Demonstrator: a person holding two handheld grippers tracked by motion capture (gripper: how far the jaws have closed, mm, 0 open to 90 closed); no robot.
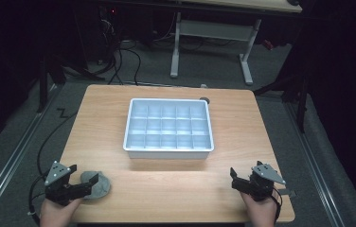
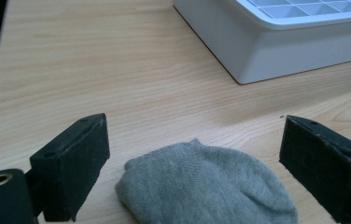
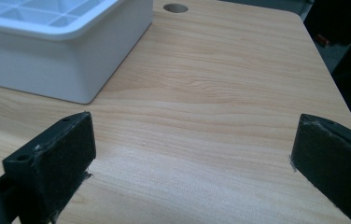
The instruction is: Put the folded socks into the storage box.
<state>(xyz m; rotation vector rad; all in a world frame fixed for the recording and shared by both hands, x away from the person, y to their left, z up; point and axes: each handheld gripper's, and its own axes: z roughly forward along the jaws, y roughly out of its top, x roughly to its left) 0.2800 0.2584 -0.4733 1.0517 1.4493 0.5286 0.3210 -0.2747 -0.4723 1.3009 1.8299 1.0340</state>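
At the lower left of the high view, the left claw (image 1: 82, 180) rests low over the wooden worktop (image 1: 166, 189), its jaws spread wide with nothing gripped. A grey knitted cloth item, perhaps a balled sock (image 2: 206, 186), lies on the worktop between those jaws, clear of both pads in the left gripper view. At the lower right of the high view, the right claw (image 1: 234, 178) is likewise wide open and empty, with bare wood between its jaws in the right gripper view. Farther up, at the centre of the frame, a white compartment tray (image 1: 168, 147) sits on the worktop, well apart from both claws. Near its upper right corner there is a round hole (image 3: 175, 8) in the worktop.
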